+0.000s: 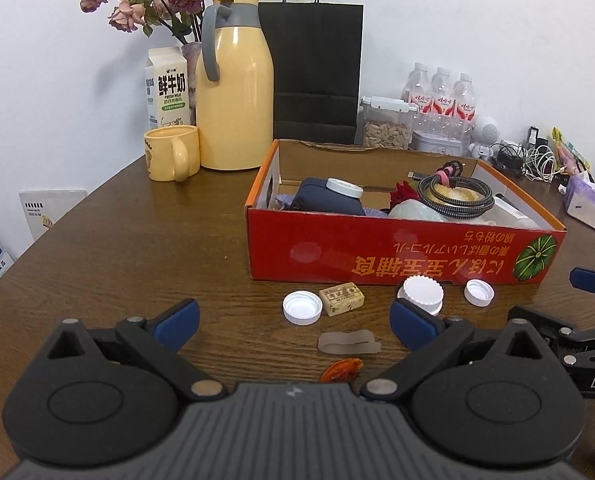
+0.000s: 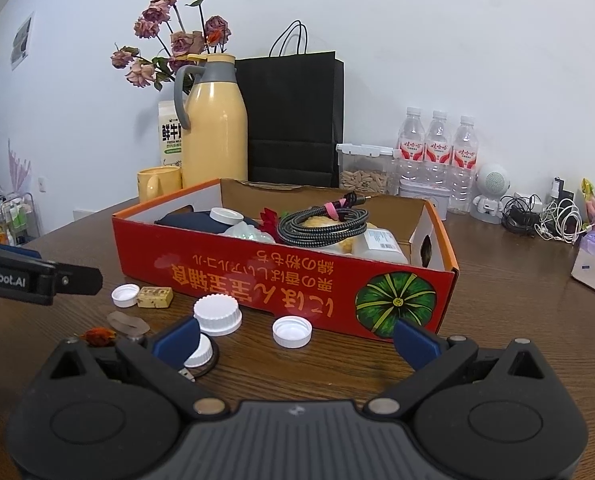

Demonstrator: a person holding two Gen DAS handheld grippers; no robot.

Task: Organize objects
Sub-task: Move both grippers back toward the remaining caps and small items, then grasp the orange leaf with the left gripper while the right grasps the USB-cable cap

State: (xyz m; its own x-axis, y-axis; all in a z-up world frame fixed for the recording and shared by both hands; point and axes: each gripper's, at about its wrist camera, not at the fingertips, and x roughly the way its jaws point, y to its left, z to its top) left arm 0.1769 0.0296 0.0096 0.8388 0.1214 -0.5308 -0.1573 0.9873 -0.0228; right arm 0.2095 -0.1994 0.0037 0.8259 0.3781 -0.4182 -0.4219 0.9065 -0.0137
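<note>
Left gripper (image 1: pixel 293 322): I hold it spread wide and empty, low over the table (image 1: pixel 117 248), so the loose bits sit framed between its fingers.
Right gripper (image 2: pixel 295 338): also gaping and empty, held just short of the red box (image 2: pixel 285 276); an upturned white cap (image 2: pixel 292 331) lies between its fingers, ready to be pinched, I judge.
Loose items: ahead of my left gripper lie another upturned cap (image 1: pixel 302 307) touching a small tan block (image 1: pixel 342 299), then a translucent strip (image 1: pixel 349 343) and an orange scrap (image 1: pixel 341 370) nearer in.
Ribbed lid (image 2: pixel 217 314): just beyond the right gripper's left finger, apparently stacked on something; I can't tell what.
Box contents: a coiled braided cable (image 2: pixel 323 222) sits on top, likely tossed in last.
Hidden: a further cap and a dark ring by the right gripper's left finger are partly covered; the block's print is unreadable.
</note>
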